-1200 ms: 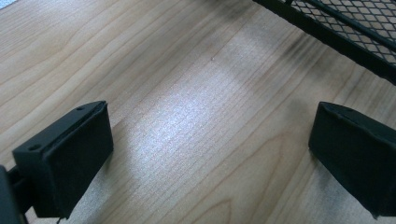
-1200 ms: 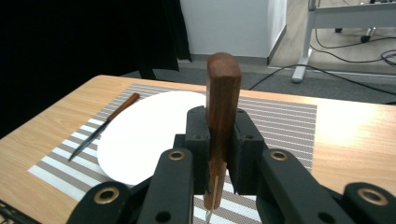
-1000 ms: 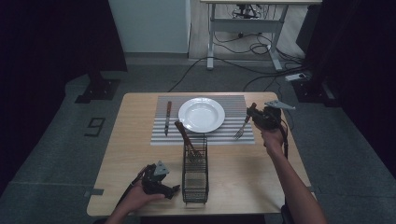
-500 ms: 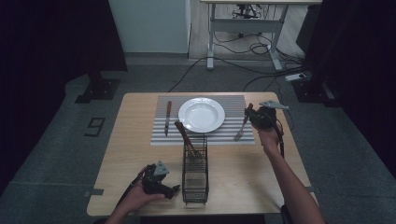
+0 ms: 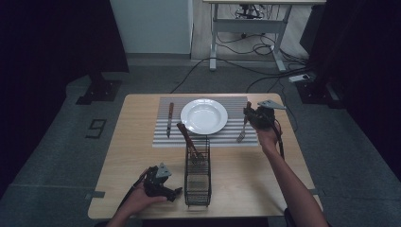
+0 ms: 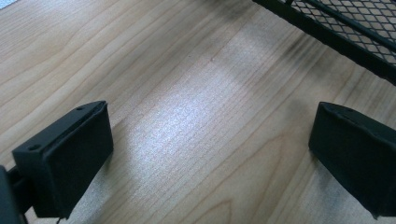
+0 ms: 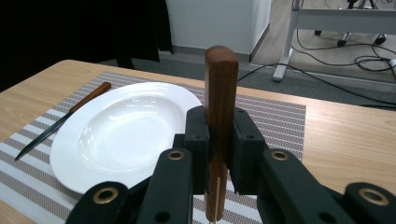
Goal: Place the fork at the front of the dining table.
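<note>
A place setting takes shape around the white plate (image 5: 204,116) at the middle of the striped placemat (image 5: 227,137). The right gripper (image 5: 249,117), held just right of the plate, has its 2 jaws clamped on the wooden handle of a fork (image 5: 243,130); the fork hangs tines-down, its metal tips at or just above the mat beside the plate's right rim. In the right gripper view, the handle (image 7: 220,93) stands upright between the black pads, with the plate (image 7: 126,130) behind it.

A wooden-handled knife (image 5: 169,119) lies on the mat just left of the plate, blade toward the person. In front of the plate stands a black wire caddy (image 5: 197,177) holding 1 more wooden-handled utensil (image 5: 187,138).

The left gripper (image 5: 166,191) rests near the table's front edge, left of the caddy, jaws wide apart over bare wood with nothing between them.

The fork looks light and rigid. Its smooth, narrow handle could pivot in a 2-pad grip, so a hold on the handle's flat faces near mid-length seems the safest place. The likely risk is the tines striking the plate, which would chip if knocked.
</note>
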`<state>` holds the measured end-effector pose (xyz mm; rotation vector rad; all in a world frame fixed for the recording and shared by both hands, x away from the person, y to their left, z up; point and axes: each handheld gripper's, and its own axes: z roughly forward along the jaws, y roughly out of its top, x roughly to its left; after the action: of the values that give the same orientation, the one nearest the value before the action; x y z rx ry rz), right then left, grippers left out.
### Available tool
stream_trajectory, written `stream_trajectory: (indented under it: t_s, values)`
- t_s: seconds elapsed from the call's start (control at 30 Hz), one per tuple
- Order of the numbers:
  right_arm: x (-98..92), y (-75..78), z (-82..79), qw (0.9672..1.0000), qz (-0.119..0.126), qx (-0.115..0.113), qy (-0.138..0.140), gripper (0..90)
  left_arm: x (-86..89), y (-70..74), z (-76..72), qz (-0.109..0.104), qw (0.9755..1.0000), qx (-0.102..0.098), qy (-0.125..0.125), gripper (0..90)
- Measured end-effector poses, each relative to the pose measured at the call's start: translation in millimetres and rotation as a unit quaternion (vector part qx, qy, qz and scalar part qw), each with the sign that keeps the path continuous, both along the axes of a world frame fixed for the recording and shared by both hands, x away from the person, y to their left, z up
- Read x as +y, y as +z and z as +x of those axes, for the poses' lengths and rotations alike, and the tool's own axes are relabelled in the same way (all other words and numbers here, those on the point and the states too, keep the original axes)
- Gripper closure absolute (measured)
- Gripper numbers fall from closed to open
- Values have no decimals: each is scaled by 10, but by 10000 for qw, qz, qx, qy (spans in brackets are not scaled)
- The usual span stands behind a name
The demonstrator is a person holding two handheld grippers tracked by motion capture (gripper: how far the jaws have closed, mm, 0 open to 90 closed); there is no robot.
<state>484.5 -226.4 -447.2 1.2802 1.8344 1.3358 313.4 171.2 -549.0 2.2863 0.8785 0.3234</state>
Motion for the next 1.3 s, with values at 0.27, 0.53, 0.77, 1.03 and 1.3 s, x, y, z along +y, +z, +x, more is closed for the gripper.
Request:
stream_trajectory:
  t_s: [0.27,0.53,0.77,1.03,1.3]
  values:
    - [65,3,207,9998,-67,195,-12,797,0,0,2,2,10000,0,-5,0]
    - [170,-12,410,9988,-216,429,-84,797,-1,0,2,-8,10000,1,-4,0]
    - [213,-99,651,9971,-284,668,-209,795,-1,0,2,-8,10000,2,-9,0]
    - [216,-225,876,9946,-220,954,-344,791,0,0,3,-8,10000,1,-11,0]
    - [232,-345,1001,9936,-195,1049,-376,788,0,0,3,-1,10000,0,-14,0]
